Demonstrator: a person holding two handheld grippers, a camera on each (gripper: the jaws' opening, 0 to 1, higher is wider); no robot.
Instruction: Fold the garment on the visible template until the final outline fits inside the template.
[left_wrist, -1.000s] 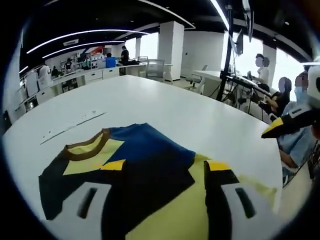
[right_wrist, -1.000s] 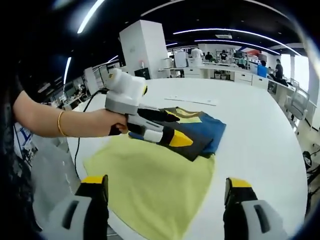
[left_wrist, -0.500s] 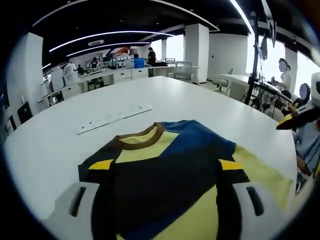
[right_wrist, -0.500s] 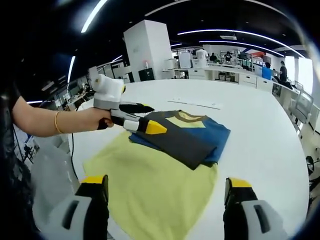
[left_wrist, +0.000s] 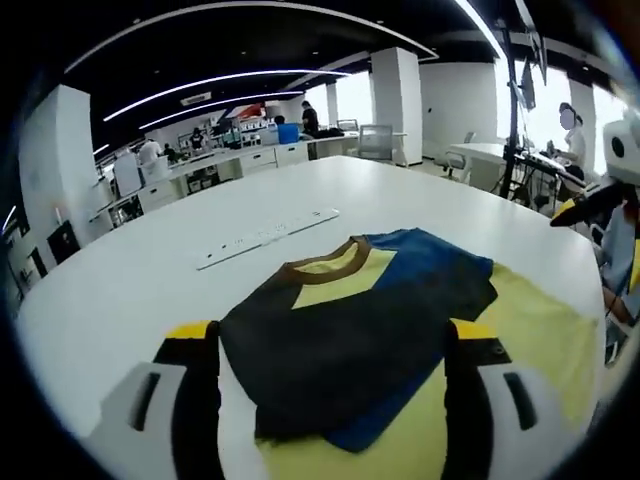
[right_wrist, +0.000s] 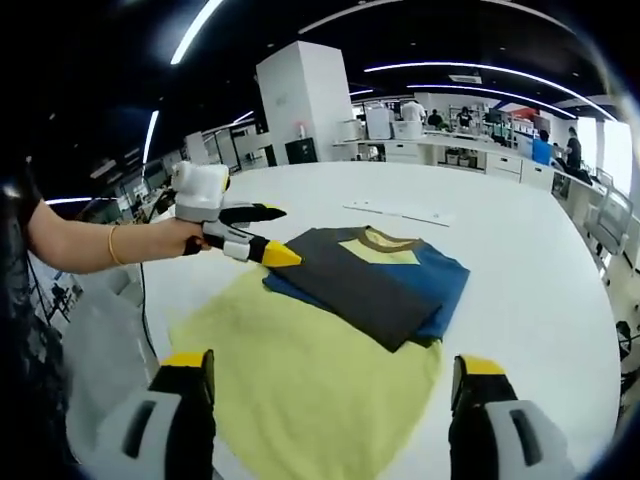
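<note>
Lighting bright and even. Long ceiling strip lights (left_wrist: 230, 95) run overhead; windows (left_wrist: 585, 110) at one side are blown out white. White worktop (right_wrist: 540, 270) shows mild glare, shadows faint and soft. Strong fisheye bending toward edges. Fingers (left_wrist: 185, 400) at the bottom of each view blurred, out of focus.

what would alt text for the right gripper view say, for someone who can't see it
A folded dark grey and blue garment with a brown collar lies on the far part of a yellow template spread on a white table. At left, a person's hand holds the left gripper, jaws open, beside the garment's edge; the right gripper is open in the foreground.
</note>
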